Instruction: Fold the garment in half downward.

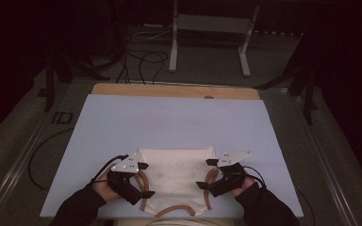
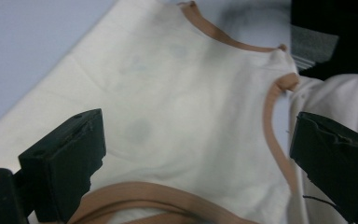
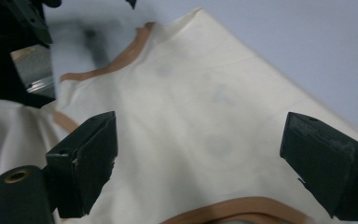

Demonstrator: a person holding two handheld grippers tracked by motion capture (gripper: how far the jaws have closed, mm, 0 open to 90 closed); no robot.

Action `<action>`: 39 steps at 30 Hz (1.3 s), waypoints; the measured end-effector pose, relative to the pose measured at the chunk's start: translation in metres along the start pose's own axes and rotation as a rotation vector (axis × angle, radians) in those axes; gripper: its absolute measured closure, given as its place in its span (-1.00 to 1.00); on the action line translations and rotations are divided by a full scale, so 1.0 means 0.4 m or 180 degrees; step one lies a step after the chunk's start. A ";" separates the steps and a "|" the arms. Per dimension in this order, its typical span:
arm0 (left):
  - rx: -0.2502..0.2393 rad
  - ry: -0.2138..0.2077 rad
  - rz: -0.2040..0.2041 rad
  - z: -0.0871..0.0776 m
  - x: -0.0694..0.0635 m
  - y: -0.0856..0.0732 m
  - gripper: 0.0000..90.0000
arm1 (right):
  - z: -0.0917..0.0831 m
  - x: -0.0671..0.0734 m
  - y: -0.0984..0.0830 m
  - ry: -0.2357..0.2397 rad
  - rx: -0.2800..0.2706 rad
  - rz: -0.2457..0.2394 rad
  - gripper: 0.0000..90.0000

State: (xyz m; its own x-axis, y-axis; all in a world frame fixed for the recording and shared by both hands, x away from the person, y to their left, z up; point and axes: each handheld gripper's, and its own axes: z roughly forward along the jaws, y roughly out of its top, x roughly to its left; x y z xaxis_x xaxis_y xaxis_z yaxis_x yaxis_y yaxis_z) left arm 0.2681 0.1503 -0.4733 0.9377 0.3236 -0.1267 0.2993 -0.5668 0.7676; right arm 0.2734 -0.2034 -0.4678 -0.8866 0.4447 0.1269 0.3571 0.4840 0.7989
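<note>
A cream garment (image 1: 176, 172) with tan trim lies flat on the pale blue board (image 1: 169, 122), near its front edge. My left gripper (image 1: 146, 180) hovers over the garment's left side, jaws wide apart and nothing between them. In the left gripper view the cloth (image 2: 177, 93) lies under the open left gripper (image 2: 198, 140), and a tan armhole band curves below. My right gripper (image 1: 206, 173) is over the garment's right side, also open and empty. In the right gripper view the cream cloth (image 3: 205, 93) spreads beneath the right gripper (image 3: 200, 149).
The board rests on a wooden table (image 1: 174, 90) whose back edge shows beyond it. Behind that, a grey metal frame (image 1: 207, 28) stands on the floor among black cables (image 1: 141, 61). The far half of the board is bare.
</note>
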 end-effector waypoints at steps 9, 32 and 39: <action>-0.0064 0.0322 -0.0039 -0.010 0.059 0.007 -0.90 | -0.006 -0.052 0.003 -0.0174 -0.0028 0.0005 -0.75; 0.0119 0.0615 -0.0531 0.015 0.233 -0.009 -0.90 | 0.045 -0.217 0.018 -0.0374 0.0038 0.0326 -0.70; 0.0255 0.0568 -0.0615 0.036 0.269 -0.035 -0.64 | 0.069 -0.264 -0.005 -0.0382 0.0285 0.0459 -0.66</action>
State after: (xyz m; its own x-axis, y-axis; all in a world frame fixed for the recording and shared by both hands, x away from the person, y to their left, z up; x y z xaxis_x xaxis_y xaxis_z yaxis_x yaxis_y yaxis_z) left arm 0.3672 0.1822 -0.5066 0.8181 0.5558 -0.1477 0.4892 -0.5375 0.6869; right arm 0.3742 -0.2306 -0.4989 -0.7849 0.5984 0.1609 0.5073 0.4714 0.7214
